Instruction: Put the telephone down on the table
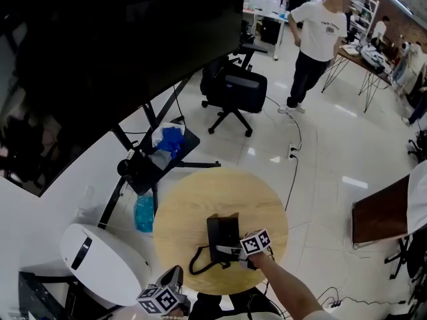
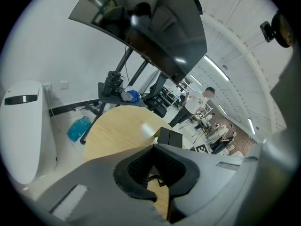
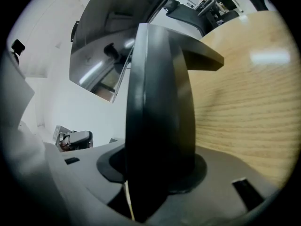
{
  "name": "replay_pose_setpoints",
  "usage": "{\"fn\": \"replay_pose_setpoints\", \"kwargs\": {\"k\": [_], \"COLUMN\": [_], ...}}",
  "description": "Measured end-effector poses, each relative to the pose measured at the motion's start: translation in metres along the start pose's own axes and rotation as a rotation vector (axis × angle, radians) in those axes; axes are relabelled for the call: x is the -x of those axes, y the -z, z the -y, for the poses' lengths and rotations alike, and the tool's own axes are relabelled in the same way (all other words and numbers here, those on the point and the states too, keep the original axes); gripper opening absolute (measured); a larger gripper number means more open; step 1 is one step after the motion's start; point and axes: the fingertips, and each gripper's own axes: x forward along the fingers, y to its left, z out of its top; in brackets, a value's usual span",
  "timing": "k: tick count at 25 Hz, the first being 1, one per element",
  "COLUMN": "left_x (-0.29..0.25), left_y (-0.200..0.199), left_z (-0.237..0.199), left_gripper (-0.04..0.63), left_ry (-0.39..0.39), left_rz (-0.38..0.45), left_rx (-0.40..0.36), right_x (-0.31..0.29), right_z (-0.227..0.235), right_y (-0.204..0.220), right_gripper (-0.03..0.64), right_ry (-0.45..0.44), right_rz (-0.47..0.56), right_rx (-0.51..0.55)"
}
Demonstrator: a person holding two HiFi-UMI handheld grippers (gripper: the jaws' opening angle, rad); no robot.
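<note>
The black telephone rests on the round wooden table, its cord looping off to the near left. My right gripper is at the phone's near edge. In the right gripper view the telephone stands edge-on between the two pads, and a thin light sliver shows beside the left pad. My left gripper hovers at the table's near-left rim. Its pads stand slightly apart with nothing between them, and the table and the telephone lie beyond.
A large dark screen on a black stand leans over the table's far left. A white rounded machine and a blue bag sit on the floor to the left. An office chair, a standing person and a brown desk are farther off.
</note>
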Motion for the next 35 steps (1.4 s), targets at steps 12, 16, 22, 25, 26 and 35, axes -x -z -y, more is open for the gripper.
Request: {"fn": "replay_pose_setpoints", "kwargs": {"k": [12,16,22,25,26,35], "left_x": [-0.006,-0.006,-0.005,-0.005,-0.005,-0.009], "left_y": [-0.001,0.001,0.003,0.002,0.002,0.001], "left_z": [0.004,0.003,0.003,0.004,0.004,0.006], "left_gripper": [-0.015,-0.015,-0.015,-0.015,-0.015,-0.015], "left_ry": [0.027,0.034,0.036,0.037,0.038,0.042], "left_rz": [-0.017,-0.026,-0.028,-0.031,-0.031,-0.029], "left_rx": [-0.005,-0.004,-0.008,-0.009,-0.009,-0.005], "right_x": [0.010,0.012,0.019,0.020,0.020,0.023], "right_z": [0.021,0.025,0.030,0.031,0.031,0.035], "right_y": [0.003,0.003,0.003,0.003,0.002,0.003], "right_gripper": [0.330,0.357,0.388,0.400,0.402,0.413], "right_ry": [0.240,0.302,0.368,0.388,0.392,0.423], "right_rz": [-0.073,-0.074,-0.078,-0.075,-0.076,-0.079], "right_rx": [0.028,0.054,0.088,0.095,0.096,0.100]}}
